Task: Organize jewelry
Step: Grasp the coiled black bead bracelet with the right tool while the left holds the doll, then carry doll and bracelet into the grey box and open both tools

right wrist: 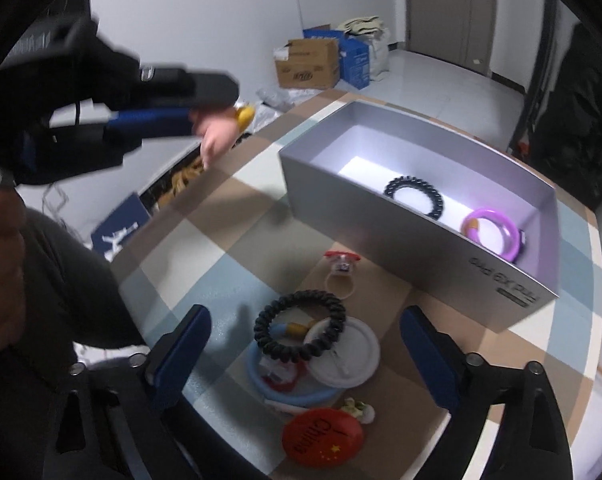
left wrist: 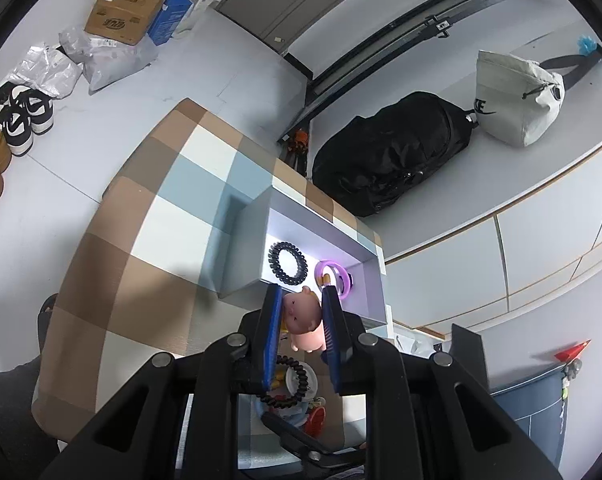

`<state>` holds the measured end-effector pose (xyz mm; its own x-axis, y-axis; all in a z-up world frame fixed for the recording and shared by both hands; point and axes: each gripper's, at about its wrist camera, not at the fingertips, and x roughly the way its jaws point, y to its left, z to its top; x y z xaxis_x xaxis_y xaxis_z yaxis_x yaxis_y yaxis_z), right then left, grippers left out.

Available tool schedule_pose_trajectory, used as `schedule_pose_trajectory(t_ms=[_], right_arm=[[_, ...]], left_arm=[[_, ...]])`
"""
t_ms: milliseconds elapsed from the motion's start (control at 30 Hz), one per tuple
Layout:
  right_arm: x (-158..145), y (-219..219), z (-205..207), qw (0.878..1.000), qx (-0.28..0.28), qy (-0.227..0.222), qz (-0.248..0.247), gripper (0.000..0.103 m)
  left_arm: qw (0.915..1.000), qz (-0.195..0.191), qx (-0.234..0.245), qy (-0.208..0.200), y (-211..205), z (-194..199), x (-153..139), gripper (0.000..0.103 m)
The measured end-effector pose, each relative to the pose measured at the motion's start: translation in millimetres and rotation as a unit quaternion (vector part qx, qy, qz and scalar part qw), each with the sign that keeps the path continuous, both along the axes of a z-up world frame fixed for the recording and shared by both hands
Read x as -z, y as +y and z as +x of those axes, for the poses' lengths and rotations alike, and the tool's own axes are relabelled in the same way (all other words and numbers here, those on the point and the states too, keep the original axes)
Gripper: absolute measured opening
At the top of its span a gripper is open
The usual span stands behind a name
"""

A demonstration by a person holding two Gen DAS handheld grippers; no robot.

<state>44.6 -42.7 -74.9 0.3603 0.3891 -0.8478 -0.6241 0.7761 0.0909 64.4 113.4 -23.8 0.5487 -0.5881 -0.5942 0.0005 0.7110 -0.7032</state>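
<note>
The red badge [right wrist: 322, 437] at the lower middle of the right wrist view reads "China", beside small yellow stars. The grey box [right wrist: 441, 276] carries upside-down print on its near wall, too distorted to read surely. In the left wrist view, upper right, the white bag [left wrist: 517, 98] shows black letters "KE".

Both wrist views above box [left wrist: 257, 216]

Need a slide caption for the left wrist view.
Left hand-held gripper holds a pink pig charm above the grey box.
</note>
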Motion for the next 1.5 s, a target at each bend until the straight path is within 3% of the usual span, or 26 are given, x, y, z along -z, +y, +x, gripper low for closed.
schedule_pose_trajectory(t_ms=[167, 400, 733, 1133, 1500], right_arm=[[10.8, 12.2, -1.4, 0.999, -0.007, -0.017, -0.043, 0.083], [18.9, 19.9, -5.3, 0.997, -0.014, -0.022, -0.072, 0.062], [18.5, 25.5, -13.2, 0.996, -0.023, -0.031, -0.081, 0.05], [-5.2, 3.5, 2.6, 1.0, 0.02, -0.01, 0.002, 0.05], [-30.3, -19.6, 22.1, 0.995, 0.06, 0.0, 0.085, 0.05]], left_arm=[[0.9999, -0.006, -0.009, 0.004, 9.0, 2.1, 2.1, 0.015], [0.9998, -0.016, -0.011, 0.004, 13.4, 3.1, 2.0, 0.015], [0.9999, -0.01, -0.011, 0.005, 12.4, 2.8, 1.9, 0.015], [0.9997, 0.015, -0.02, 0.003, 11.0, 2.9, 4.0, 0.015], [0.9976, 0.064, -0.015, -0.021, -11.1, 10.5, -4.6, 0.015]])
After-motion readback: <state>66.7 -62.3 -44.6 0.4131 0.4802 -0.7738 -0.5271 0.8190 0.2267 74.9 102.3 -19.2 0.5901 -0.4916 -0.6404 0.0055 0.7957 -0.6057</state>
